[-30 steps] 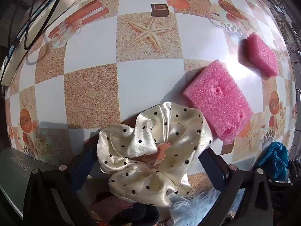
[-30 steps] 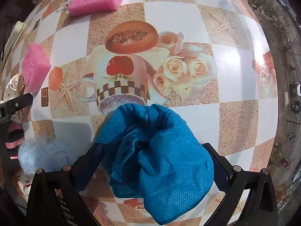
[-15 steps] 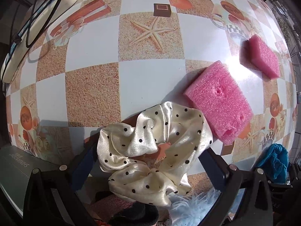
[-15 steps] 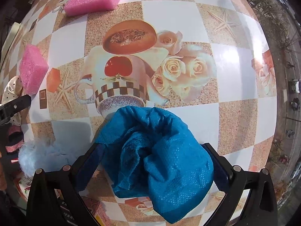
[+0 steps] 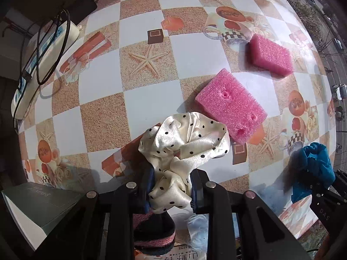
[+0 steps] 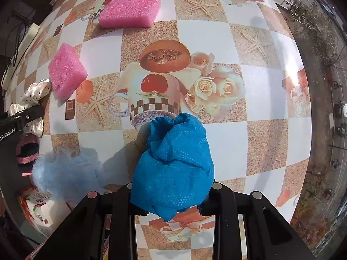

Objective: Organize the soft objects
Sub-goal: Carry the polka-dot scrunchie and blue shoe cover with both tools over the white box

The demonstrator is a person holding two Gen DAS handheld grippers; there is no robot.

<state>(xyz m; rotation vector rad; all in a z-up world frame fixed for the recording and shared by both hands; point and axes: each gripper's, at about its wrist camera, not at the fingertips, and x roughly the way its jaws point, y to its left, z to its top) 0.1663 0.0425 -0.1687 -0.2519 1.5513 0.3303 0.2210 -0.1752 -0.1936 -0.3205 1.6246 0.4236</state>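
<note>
Low in the left wrist view, the scrunchie (image 5: 184,149) is pinched between the fingers of the left gripper (image 5: 170,191), which stood wide apart half a second ago and have now closed on its lower folds. Its upper loop fans out above the fingers, just beside the near sponge (image 5: 231,110); whether they touch I cannot tell. At bottom centre of the right wrist view, the right gripper (image 6: 171,197) has likewise gone from spread to clamped on the blue cloth (image 6: 173,169), which bunches up taller and narrower than before. Both views also show more tabletop (image 5: 151,99) than a moment ago, which suggests both grippers have drawn back or lifted. My reading is that both grasps are made, and carrying each piece to its place comes next.

Further out, the far sponge (image 5: 271,54) lies at upper right of the left view, well apart from the near one. A pale blue fluffy thing (image 6: 63,177) sits at lower left of the right view.

Much is hidden. The cloth covers the right gripper's fingertips, so the grip depth is unclear. Whether either piece is clear of the table I cannot say. A dark striped band (image 5: 155,236) below the left gripper is cut off by its body, and a grey box (image 5: 41,203) is cropped at lower left. No sorting container shows.
</note>
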